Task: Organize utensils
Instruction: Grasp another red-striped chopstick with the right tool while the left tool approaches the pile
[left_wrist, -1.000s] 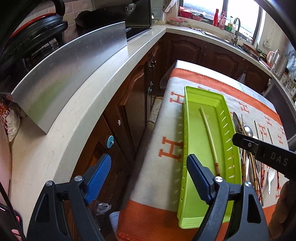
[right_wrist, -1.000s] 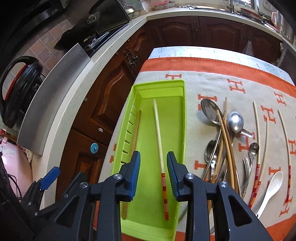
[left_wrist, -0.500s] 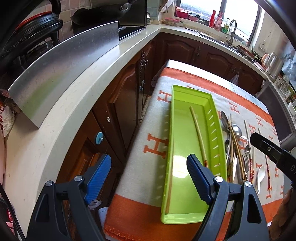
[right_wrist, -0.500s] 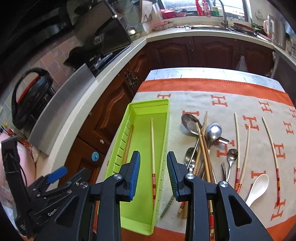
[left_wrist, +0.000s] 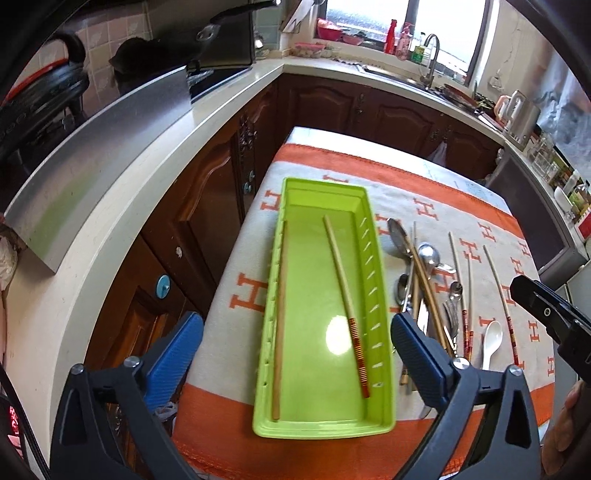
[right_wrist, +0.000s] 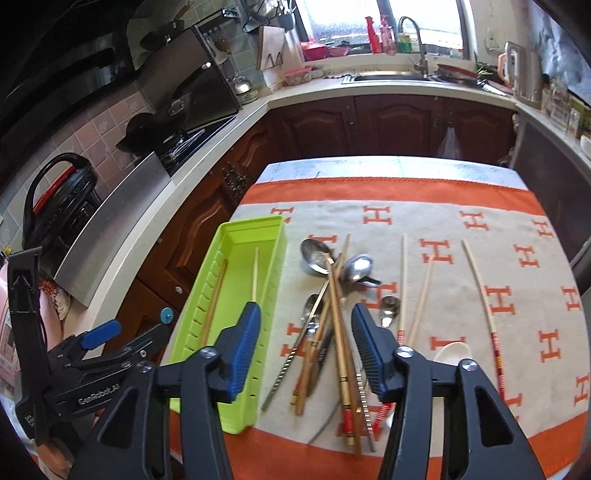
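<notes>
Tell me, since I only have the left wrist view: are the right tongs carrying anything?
Observer: No. The right wrist view shows the right tongs empty and opening, with nothing between them.
Operator: What are they pointed at?
Observer: The tangled pile of metal spoons and wooden chopsticks on the orange-and-cream cloth, just right of the lime green plastic tray.
Operator: My own right finger blocks the pile's near end. What is there?
Observer: A wooden chopstick with a red band and a twisted metal handle.
</notes>
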